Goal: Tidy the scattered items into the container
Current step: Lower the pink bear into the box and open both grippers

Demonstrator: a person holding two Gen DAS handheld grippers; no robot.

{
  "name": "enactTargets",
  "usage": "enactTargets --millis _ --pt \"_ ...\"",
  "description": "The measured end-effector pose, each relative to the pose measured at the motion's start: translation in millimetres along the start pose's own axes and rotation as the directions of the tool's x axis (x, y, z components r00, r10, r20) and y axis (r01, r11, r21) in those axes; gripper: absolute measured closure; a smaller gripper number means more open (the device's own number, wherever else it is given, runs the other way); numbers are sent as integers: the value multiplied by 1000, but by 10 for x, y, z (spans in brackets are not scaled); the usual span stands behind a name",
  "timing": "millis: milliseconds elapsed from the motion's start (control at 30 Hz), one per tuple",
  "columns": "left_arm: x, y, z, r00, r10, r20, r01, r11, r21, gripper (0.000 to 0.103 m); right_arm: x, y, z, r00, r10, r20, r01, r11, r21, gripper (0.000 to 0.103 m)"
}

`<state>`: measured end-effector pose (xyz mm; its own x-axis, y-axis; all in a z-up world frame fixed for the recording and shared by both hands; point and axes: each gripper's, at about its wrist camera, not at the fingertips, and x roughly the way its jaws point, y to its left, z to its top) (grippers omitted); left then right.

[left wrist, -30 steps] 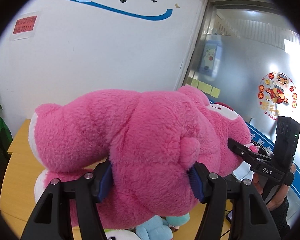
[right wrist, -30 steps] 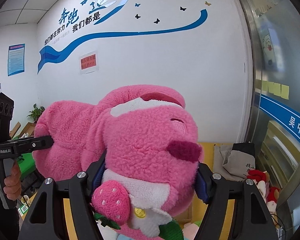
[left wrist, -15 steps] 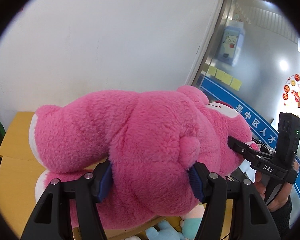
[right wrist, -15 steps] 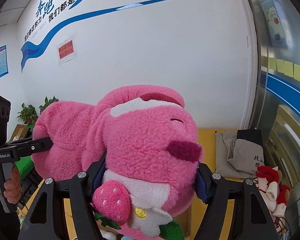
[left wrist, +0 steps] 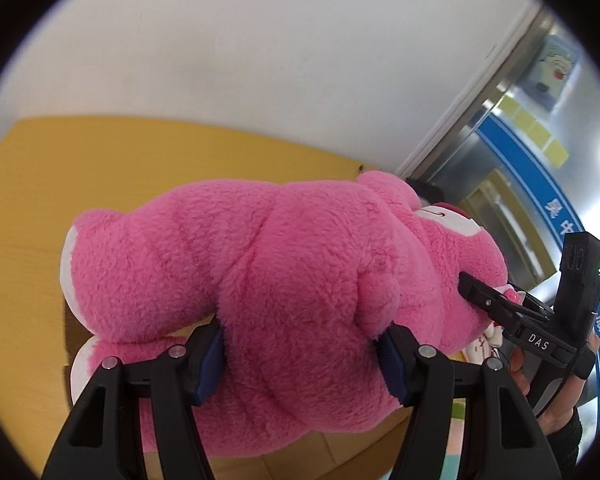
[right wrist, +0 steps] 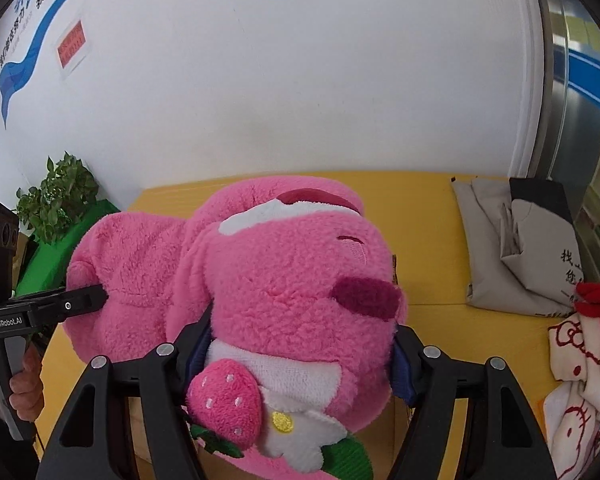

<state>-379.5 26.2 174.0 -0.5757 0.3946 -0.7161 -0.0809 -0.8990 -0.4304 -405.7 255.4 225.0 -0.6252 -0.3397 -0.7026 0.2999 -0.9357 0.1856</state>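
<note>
Above the yellow tabletop (right wrist: 440,240), the pink plush bear (left wrist: 284,280) is carried sideways by 2 grippers at once. The left gripper (left wrist: 304,356) is clamped on its body, the right gripper (right wrist: 300,356) on its head, the pads sunk into the fur. The container cannot be made out beneath the bear. Both grips should be kept firm and level while the toy is lowered, and should be released together only once it is seated inside, clear of the white plush (right wrist: 580,364).
</note>
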Motion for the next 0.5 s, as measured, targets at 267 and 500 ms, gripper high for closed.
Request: enactTargets --millis 267,500 --pt "883 339 -98 992 24 -126 -29 999 -37 46 851 -338 -229 995 -34 -98 36 999 17 28" --pt "1137 326 -183 988 61 -142 -65 998 -21 49 1164 -599 -404 990 -34 -135 45 995 83 27"
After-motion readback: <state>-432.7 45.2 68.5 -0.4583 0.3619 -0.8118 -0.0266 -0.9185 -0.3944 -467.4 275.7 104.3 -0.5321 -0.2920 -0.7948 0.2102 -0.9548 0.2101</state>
